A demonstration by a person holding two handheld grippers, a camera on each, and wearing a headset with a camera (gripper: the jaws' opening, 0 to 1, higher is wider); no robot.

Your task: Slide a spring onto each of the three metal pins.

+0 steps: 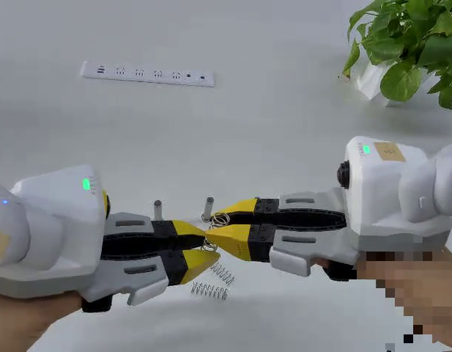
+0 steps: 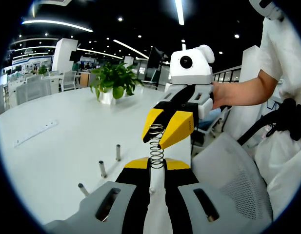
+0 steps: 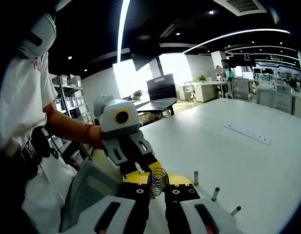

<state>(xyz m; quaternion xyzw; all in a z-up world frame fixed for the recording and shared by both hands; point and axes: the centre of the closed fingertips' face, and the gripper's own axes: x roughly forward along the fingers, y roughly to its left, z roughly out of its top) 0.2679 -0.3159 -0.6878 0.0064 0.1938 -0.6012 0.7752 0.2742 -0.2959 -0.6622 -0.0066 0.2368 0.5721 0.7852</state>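
Observation:
One spring [image 2: 156, 152] is stretched between the two grippers, above the table. My left gripper [image 2: 155, 165] is shut on its lower end, and my right gripper [image 2: 162, 130] is shut on its upper end. From the head view the two yellow tips meet nose to nose around this spring [image 1: 219, 219], left gripper [image 1: 204, 246] from the left, right gripper [image 1: 224, 224] from the right. Three bare metal pins [image 2: 102, 168] stand upright in a row on the white table, left of the jaws; the same pins [image 3: 215, 193] lie right of my right gripper [image 3: 158, 184]. Two pins [image 1: 157, 209] stand just behind the tips.
Two loose springs [image 1: 215, 282] lie on the table right under the gripper tips. A white power strip [image 1: 146, 73] lies at the back left, and a potted plant [image 1: 405, 44] stands at the back right. A person's arm [image 2: 238, 92] holds the right gripper.

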